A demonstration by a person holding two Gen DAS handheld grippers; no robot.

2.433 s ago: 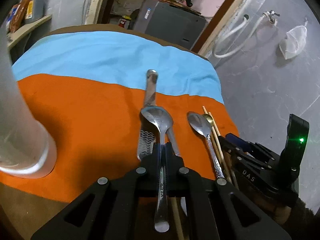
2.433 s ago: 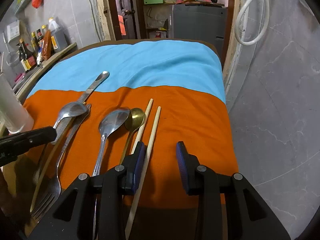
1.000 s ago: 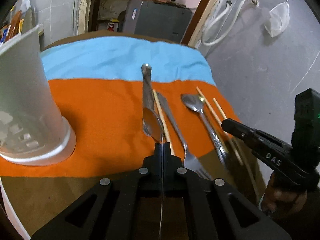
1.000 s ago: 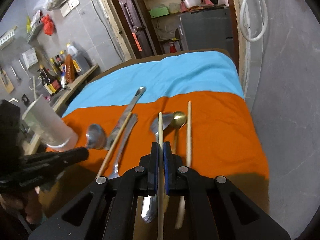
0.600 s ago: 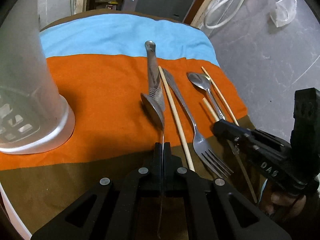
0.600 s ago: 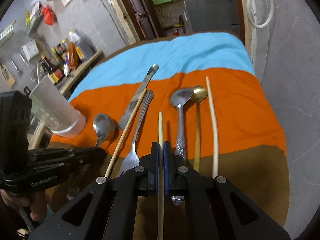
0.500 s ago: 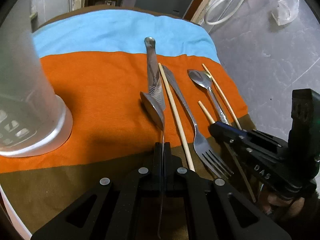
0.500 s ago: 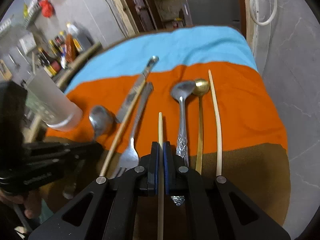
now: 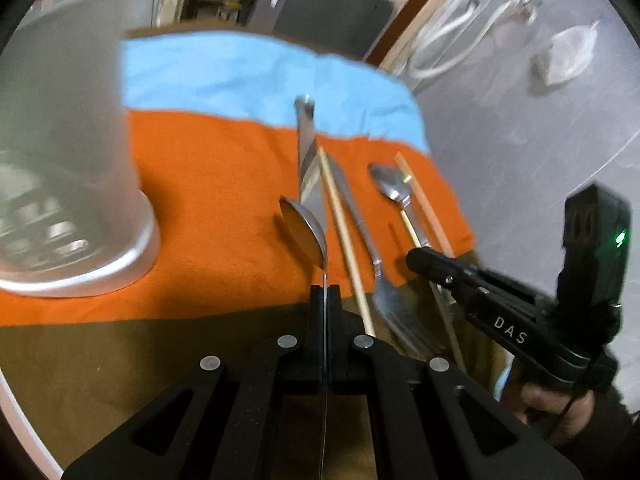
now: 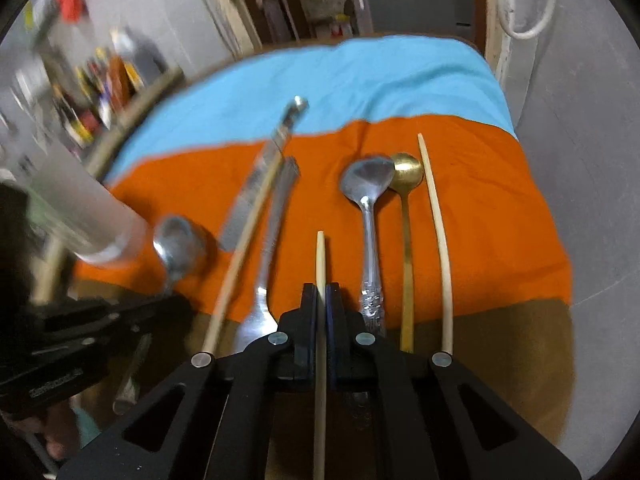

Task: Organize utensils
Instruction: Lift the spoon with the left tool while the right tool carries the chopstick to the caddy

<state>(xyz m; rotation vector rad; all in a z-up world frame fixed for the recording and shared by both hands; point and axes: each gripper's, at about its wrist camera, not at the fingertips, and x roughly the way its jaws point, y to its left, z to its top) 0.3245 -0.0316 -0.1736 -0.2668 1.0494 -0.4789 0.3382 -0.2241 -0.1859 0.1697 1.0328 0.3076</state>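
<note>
The left hand-held gripper [image 9: 325, 292] pinches a steel spoon [image 9: 304, 232] by its handle, bowl lifted just right of the frosted cup [image 9: 68, 160]. The right hand-held gripper [image 10: 320, 292] clamps one chopstick [image 10: 320, 256], its tip out ahead, between the fork [image 10: 272, 240] and patterned spoon [image 10: 370, 200] on the orange cloth [image 10: 480, 208].

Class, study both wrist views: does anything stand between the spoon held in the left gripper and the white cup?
Nothing visible does. The left gripper is shut on the spoon; only bare orange cloth lies between it and the white cup. The knife lies on the spoon's other side.
</note>
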